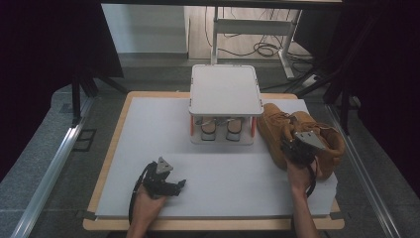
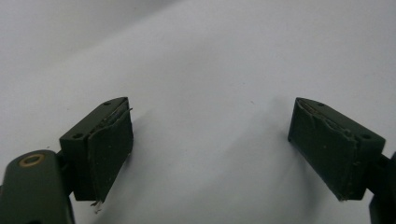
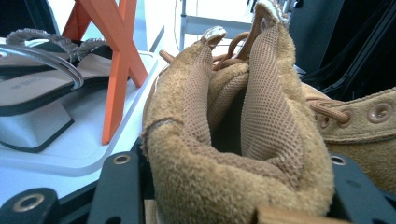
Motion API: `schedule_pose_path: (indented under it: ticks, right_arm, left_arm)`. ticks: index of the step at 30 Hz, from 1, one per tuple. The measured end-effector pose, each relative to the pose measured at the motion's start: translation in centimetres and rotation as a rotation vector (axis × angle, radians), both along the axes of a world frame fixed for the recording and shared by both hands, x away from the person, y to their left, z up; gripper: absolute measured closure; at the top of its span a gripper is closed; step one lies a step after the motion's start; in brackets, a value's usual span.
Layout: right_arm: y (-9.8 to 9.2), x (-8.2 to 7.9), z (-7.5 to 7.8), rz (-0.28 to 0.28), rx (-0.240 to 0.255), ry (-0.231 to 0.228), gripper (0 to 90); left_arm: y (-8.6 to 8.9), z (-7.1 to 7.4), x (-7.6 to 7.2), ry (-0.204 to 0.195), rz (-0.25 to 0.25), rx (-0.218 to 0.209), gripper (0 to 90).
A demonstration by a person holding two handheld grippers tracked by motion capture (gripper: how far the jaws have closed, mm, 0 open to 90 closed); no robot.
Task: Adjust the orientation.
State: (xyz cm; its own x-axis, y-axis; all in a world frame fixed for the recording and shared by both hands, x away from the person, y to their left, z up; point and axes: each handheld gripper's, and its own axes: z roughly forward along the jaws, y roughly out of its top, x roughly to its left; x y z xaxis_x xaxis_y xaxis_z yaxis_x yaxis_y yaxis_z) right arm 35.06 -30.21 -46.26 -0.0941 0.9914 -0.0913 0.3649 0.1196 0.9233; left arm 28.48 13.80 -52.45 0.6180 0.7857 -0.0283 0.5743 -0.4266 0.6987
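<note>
The left hand-held gripper (image 1: 181, 184) is rested on the white tabletop (image 1: 148, 129), jaws spread wide with nothing between them. Beside the white shoe rack (image 1: 225, 91), at the right, a tan suede boot (image 3: 233, 154) with mesh lining is squeezed at its collar by the right hand-held gripper (image 1: 288, 147).

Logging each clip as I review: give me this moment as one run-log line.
right gripper: shut on tan suede boot, at its collar | left gripper: open, over white tabletop | white two-tier shoe rack: sandals inside
</note>
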Motion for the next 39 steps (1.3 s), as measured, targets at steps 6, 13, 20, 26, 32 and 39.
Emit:
schedule_pose_path:
  ticks: [6, 13, 20, 26, 32, 39]
  right_arm:
    - [-0.4, -0.1, 0.8, 0.004, 0.019, 0.004, 51.6]
    - [-0.6, -0.4, 1.6, 0.008, 0.042, 0.002, 52.8]
    - [-0.9, -0.8, 2.5, 0.013, 0.048, -0.020, 53.3]
    - [-1.1, -1.2, 3.7, 0.005, 0.056, -0.043, 53.4]
    - [-1.5, -1.6, 5.2, 0.004, 0.070, -0.080, 53.5]
    - [-1.7, -1.7, 6.7, 0.007, 0.079, -0.107, 53.6]
  left_arm:
    - [0.0, 0.0, 0.0, 0.000, -0.001, 0.001, 13.9]
    - [0.0, 0.0, 0.0, 0.000, -0.001, 0.001, 13.9]
    - [0.0, 0.0, 0.0, 0.000, -0.001, 0.000, 13.9]
    - [0.0, 0.0, 0.0, -0.003, 0.001, -0.003, 13.9]
    - [0.0, 0.0, 0.0, -0.003, 0.000, -0.002, 13.9]
    - [0.0, 0.0, 0.0, -0.001, -0.004, 0.003, 13.9]
